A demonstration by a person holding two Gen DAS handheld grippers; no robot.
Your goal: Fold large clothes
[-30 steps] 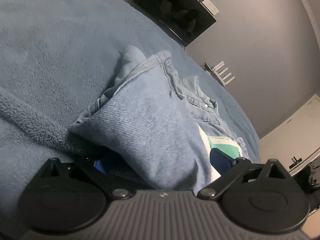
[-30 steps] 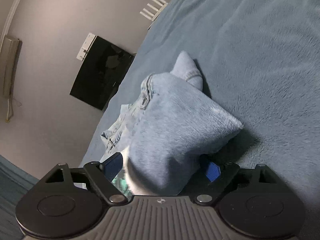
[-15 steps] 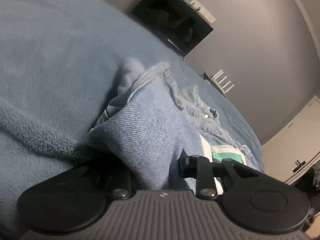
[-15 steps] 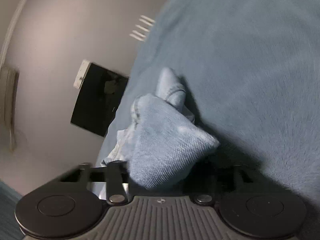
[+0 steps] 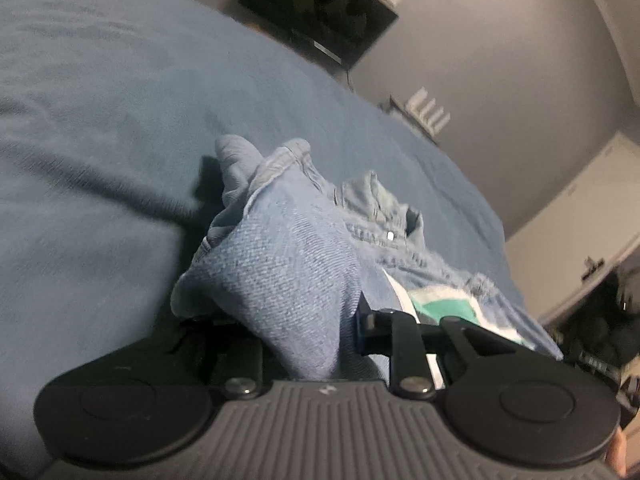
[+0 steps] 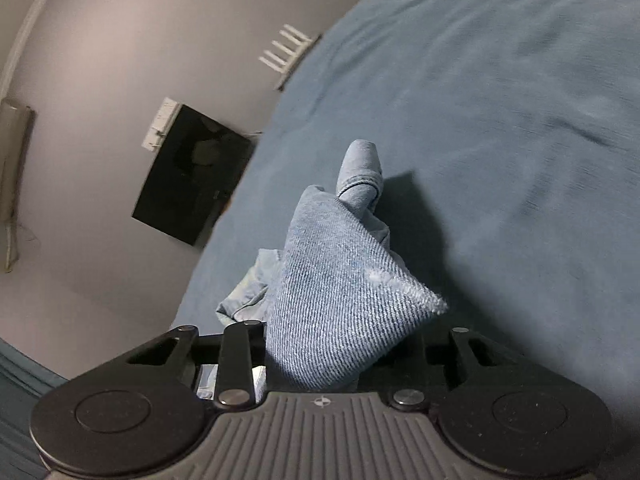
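A light blue denim garment (image 5: pixel 288 248) lies bunched on a blue fleece blanket (image 5: pixel 100 120), its lining showing a white and teal patch (image 5: pixel 440 308). My left gripper (image 5: pixel 296 332) is shut on one corner of the denim, which rises in a peak from the jaws. In the right wrist view another corner of the denim garment (image 6: pixel 340 280) stands as a cone between the fingers of my right gripper (image 6: pixel 336 344). Those jaws are closing and press on the cloth. Both corners are lifted off the blanket (image 6: pixel 500 120). The fingertips are hidden under the fabric.
A black screen (image 5: pixel 320 12) hangs on the grey wall beyond the bed, also visible as the screen (image 6: pixel 192 184) on the right wrist view's left. A white router (image 5: pixel 428 112) stands at the bed's far edge. A pale door (image 5: pixel 580 220) and dark clutter (image 5: pixel 600 320) are at right.
Both grippers went from wide open around the denim corners to closed on them. Both have since risen and pulled back, lifting the corners off the blanket.
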